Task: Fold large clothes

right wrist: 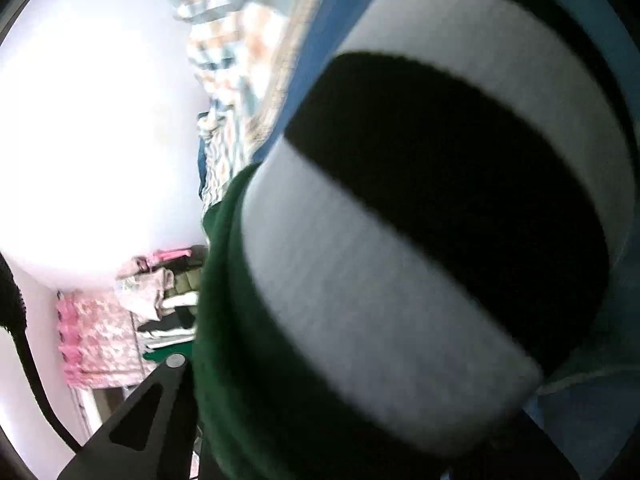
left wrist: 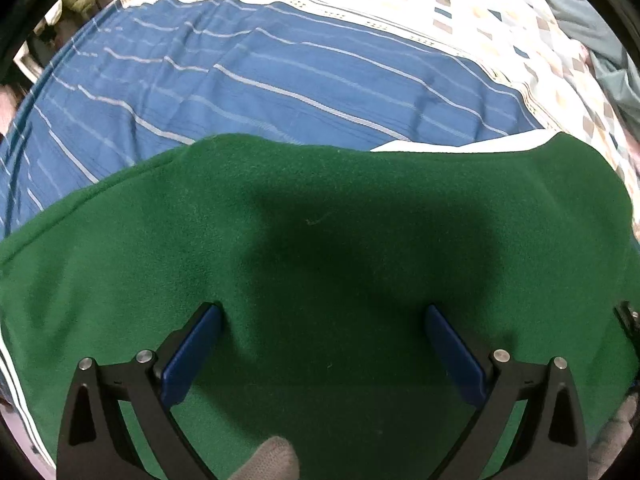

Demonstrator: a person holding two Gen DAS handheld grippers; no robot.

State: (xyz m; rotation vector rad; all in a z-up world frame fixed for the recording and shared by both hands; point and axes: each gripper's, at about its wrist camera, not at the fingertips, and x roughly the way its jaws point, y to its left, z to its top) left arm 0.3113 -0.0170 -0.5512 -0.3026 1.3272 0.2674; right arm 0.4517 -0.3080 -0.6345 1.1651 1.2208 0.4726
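Observation:
A large green garment (left wrist: 320,240) lies spread on a bed with a blue striped sheet (left wrist: 240,80). My left gripper (left wrist: 322,320) hovers just over the green cloth with its blue-padded fingers (left wrist: 192,352) wide apart and nothing between them. In the right wrist view the garment's green cloth with broad white and dark stripes (right wrist: 400,240) fills the frame, close to the lens and blurred. It drapes over my right gripper, whose fingertips are hidden; only one black finger arm (right wrist: 144,412) shows.
A quilt with a diamond pattern (left wrist: 460,4) lies beyond the blue sheet, with a grey-green cloth (left wrist: 600,40) at the far right. In the right wrist view, a pink patterned cloth (right wrist: 100,344) and stacked clothes (right wrist: 172,312) sit by a bright wall.

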